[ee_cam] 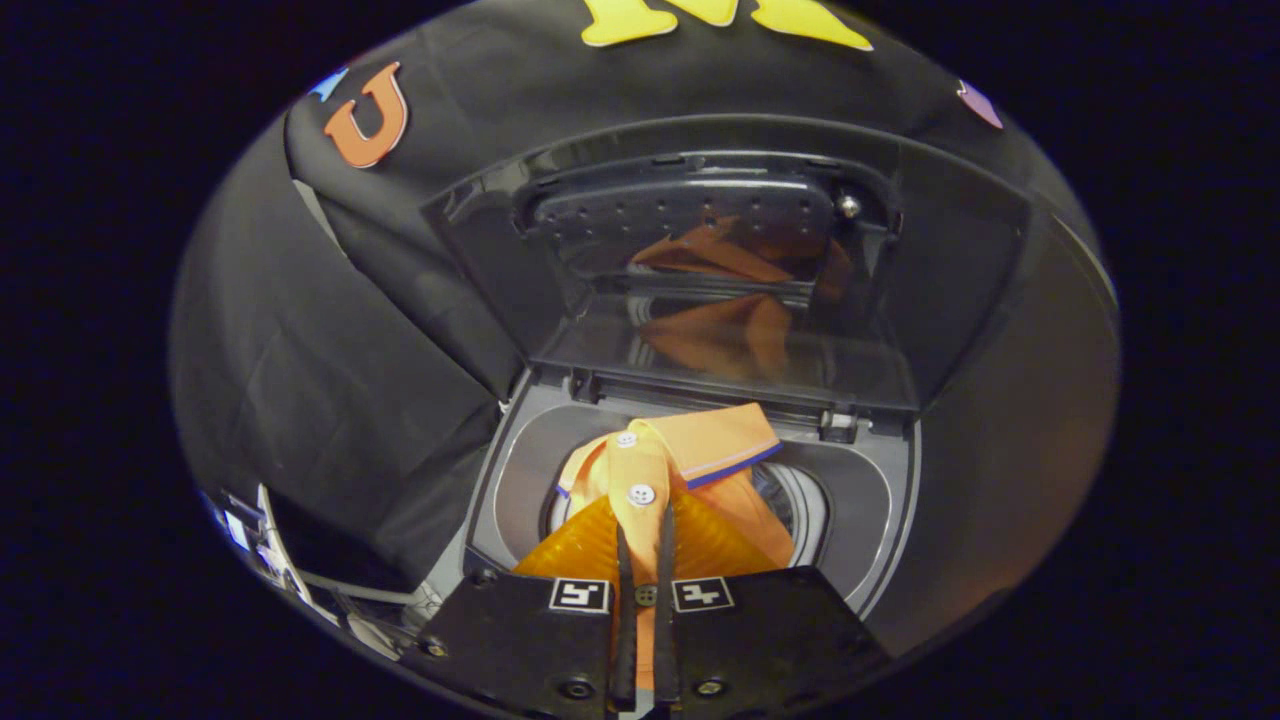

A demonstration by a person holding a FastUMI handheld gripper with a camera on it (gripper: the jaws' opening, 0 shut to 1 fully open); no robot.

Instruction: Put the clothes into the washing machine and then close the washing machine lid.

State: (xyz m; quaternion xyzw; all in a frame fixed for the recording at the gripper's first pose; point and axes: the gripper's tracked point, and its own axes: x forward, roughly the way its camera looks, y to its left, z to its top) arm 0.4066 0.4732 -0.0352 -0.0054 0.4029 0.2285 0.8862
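Observation:
An orange polo shirt (665,470) with white buttons and a blue-edged collar hangs over the round drum opening of the top-loading washing machine (520,450). My gripper (645,530) is shut on the shirt's button placket, both thin black fingers (625,570) pressing the cloth between them. The collar lies just beyond the fingertips. The dark glass lid (720,290) stands raised behind the opening and mirrors the orange shirt. Lower parts of the shirt are hidden behind the gripper's body.
The grey top deck of the machine (870,500) rings the drum opening. Black cloth drapes the wall and the left side. Some white cables and small items (290,570) lie low at the left, beside the machine.

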